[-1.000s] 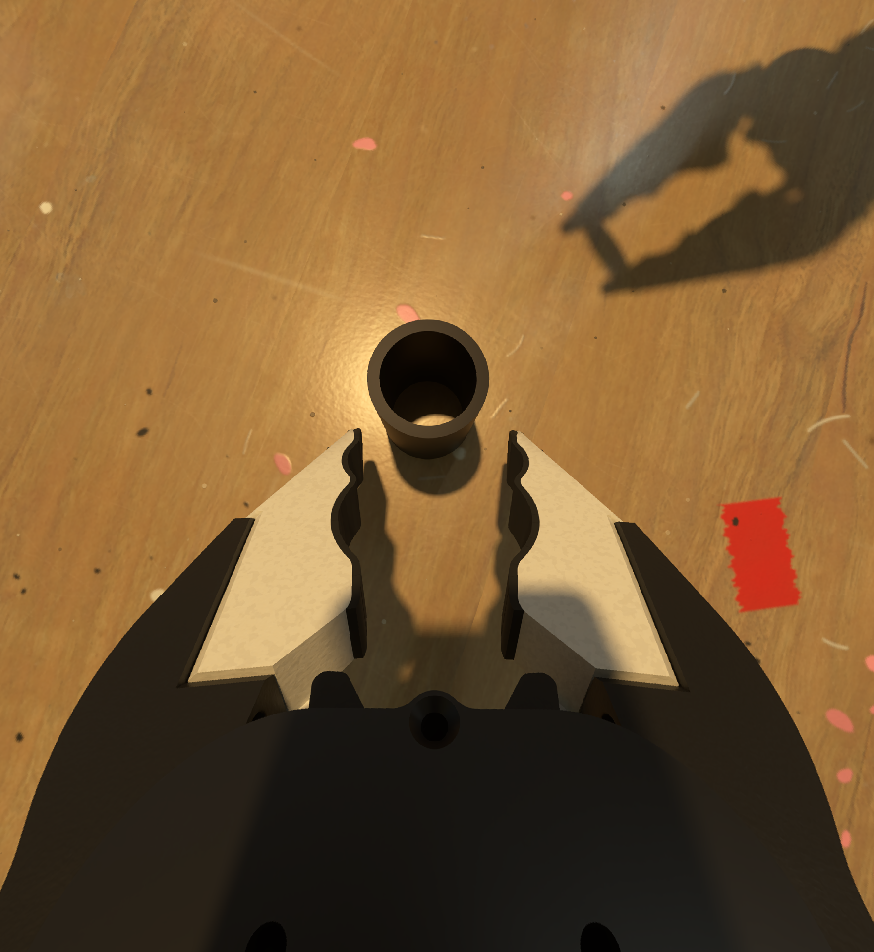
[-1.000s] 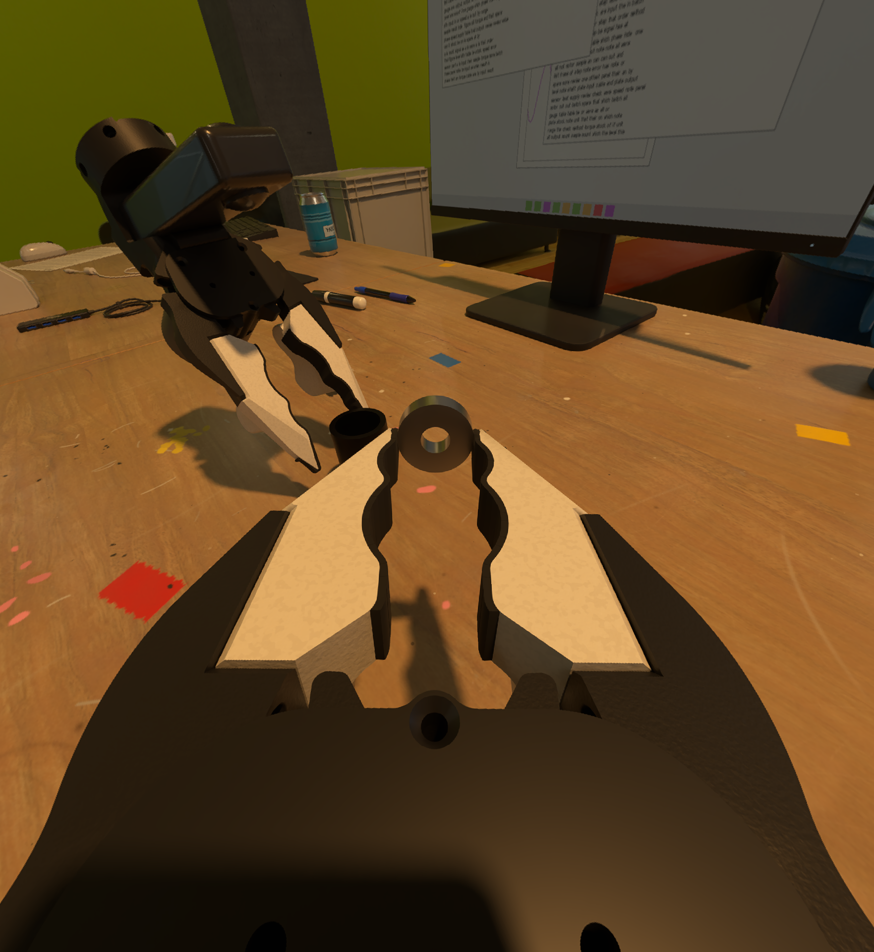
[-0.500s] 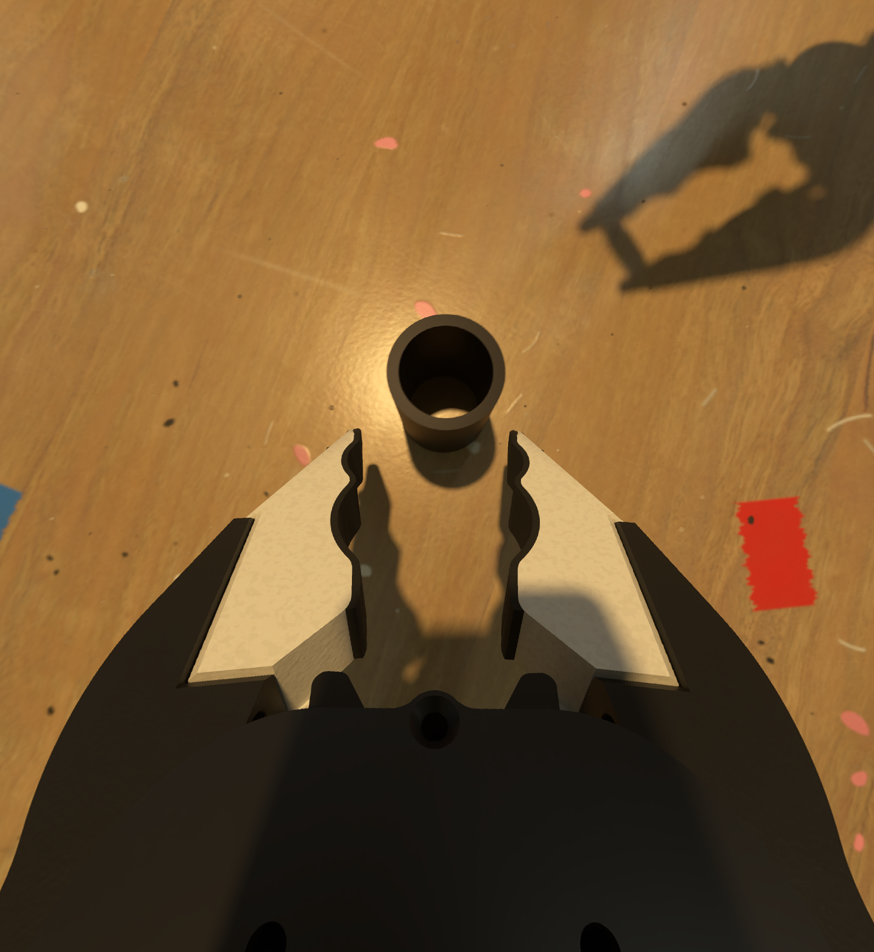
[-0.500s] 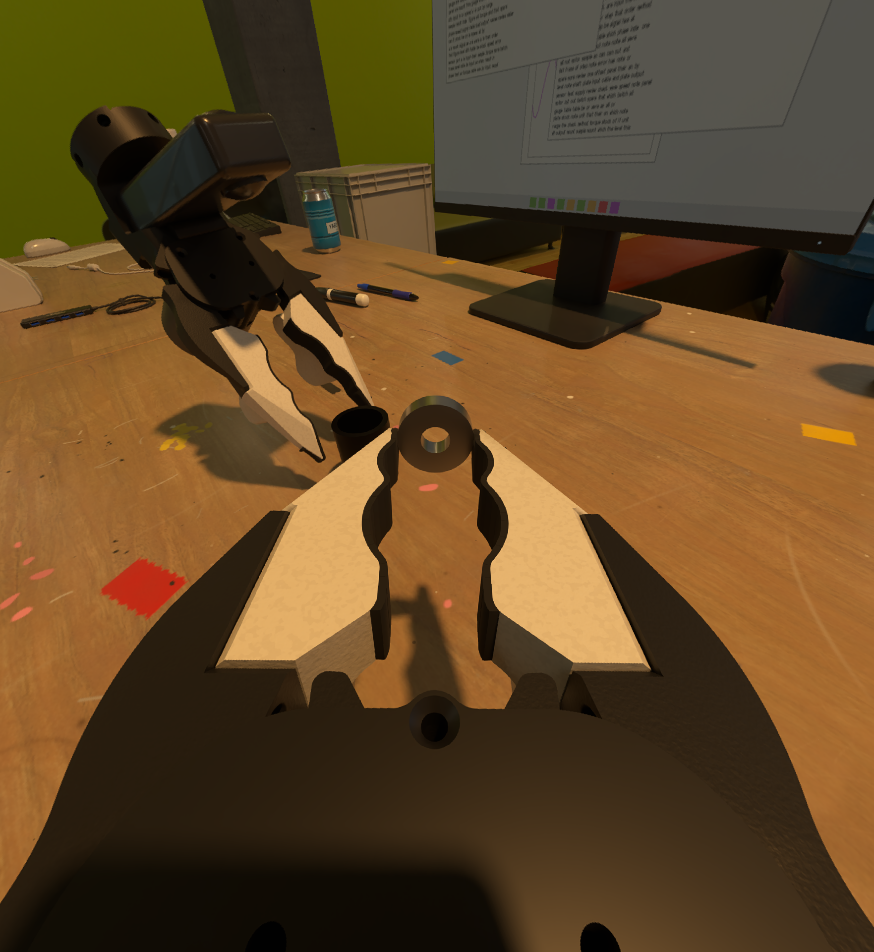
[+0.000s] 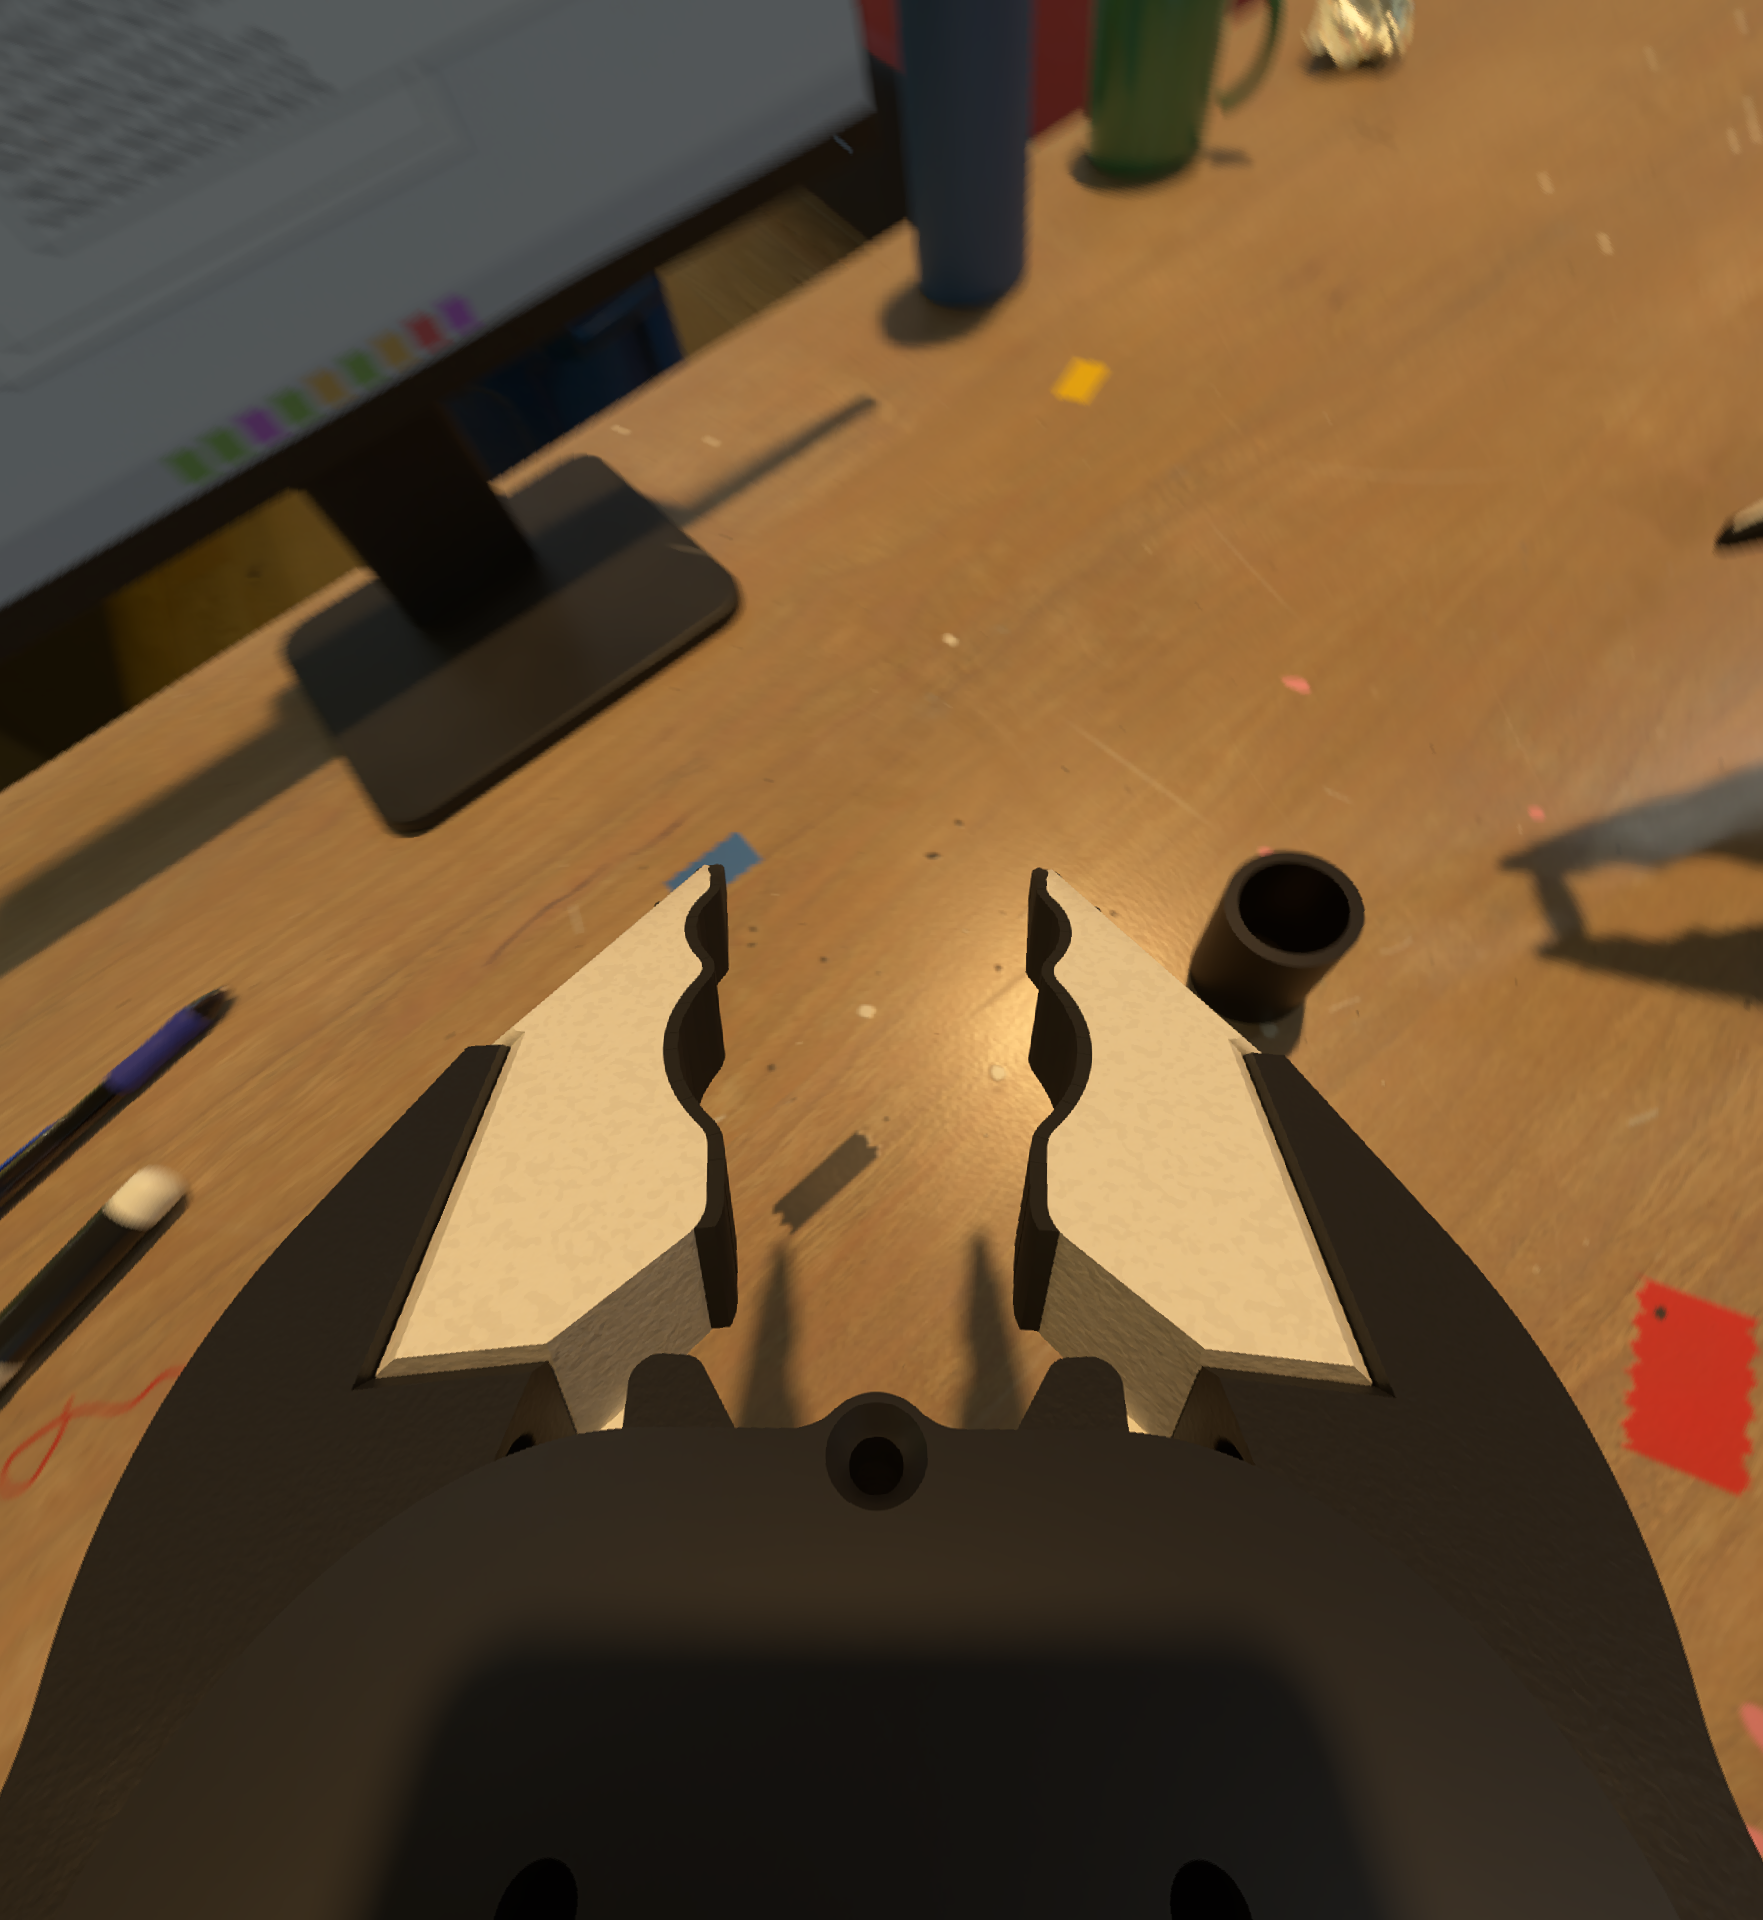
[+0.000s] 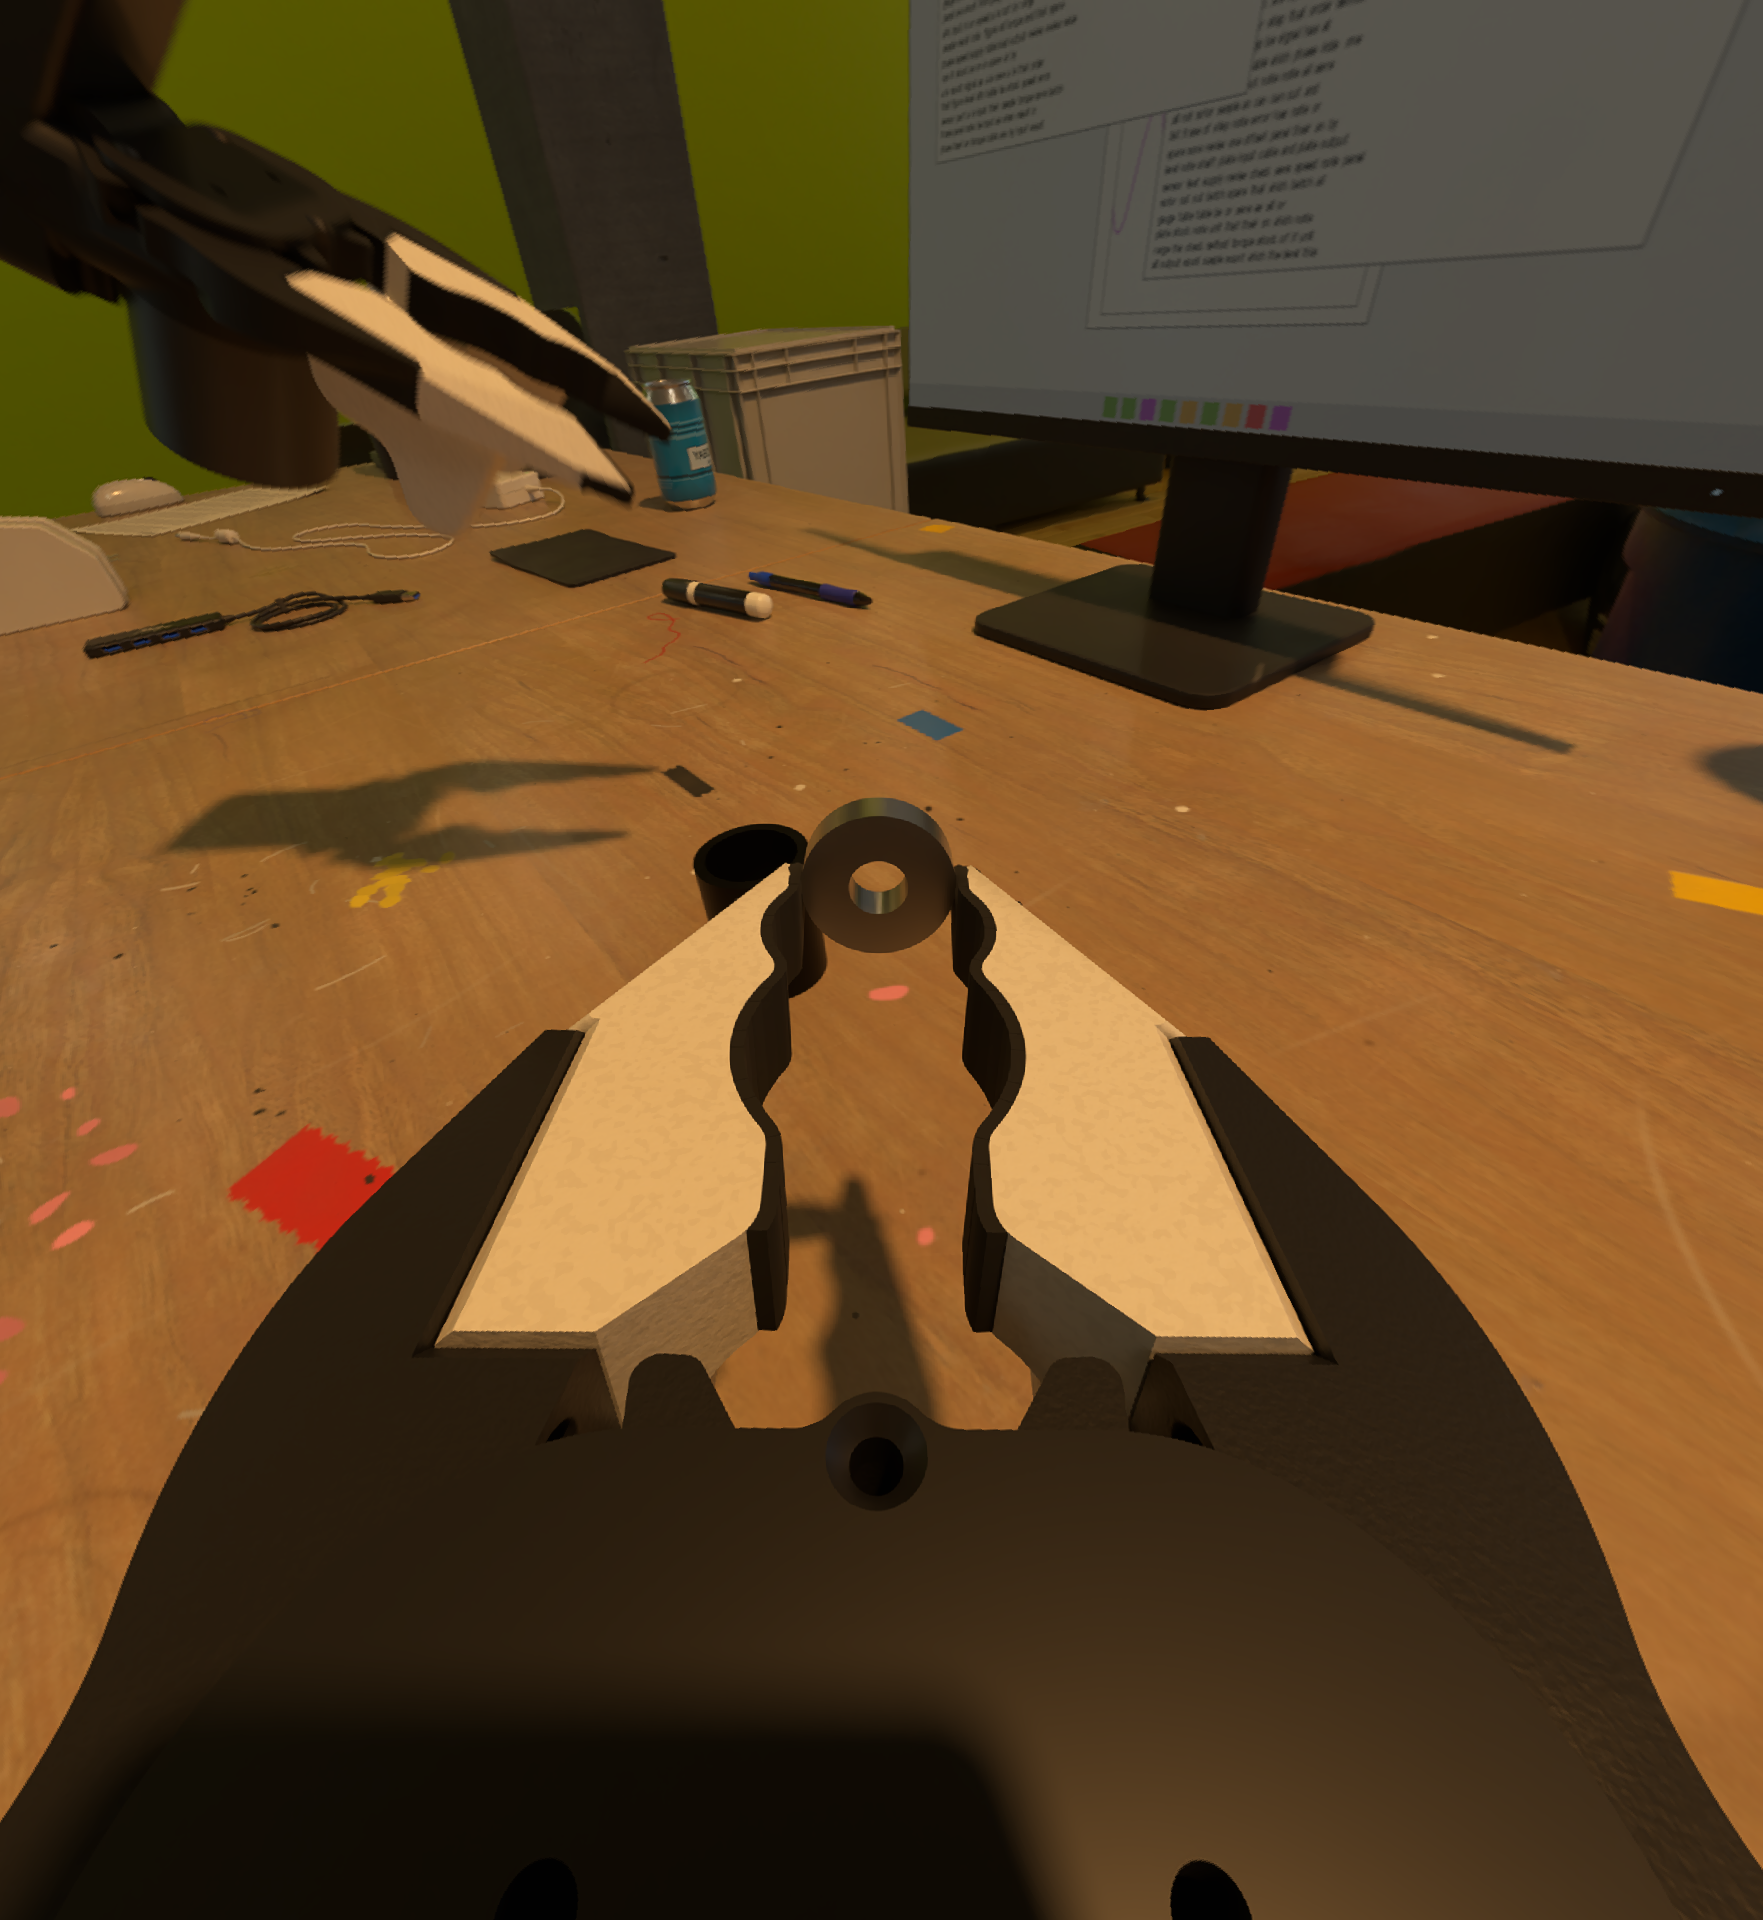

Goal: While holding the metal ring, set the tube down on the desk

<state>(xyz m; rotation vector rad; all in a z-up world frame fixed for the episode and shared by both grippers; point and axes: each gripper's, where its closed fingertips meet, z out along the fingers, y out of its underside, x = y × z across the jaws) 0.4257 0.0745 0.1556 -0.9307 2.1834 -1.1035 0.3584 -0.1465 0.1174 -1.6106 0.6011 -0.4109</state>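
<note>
tube (image 5: 1277,935) upright on desk (image 5: 1272,520), just right of our wide, empty left gripper (image 5: 877,883) | right gripper (image 6: 877,883) clamps metal ring (image 6: 877,875)

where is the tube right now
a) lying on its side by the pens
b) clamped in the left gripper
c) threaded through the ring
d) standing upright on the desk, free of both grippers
d: the tube stands open end up on the desk, outside the open left gripper, while the right gripper grips only the ring.

My left claw (image 5: 877,883) and right claw (image 6: 877,878): matte black shells, tan wedge fingers (image 5: 586,1143) with wavy dark inner edges, one screw hole each.
</note>
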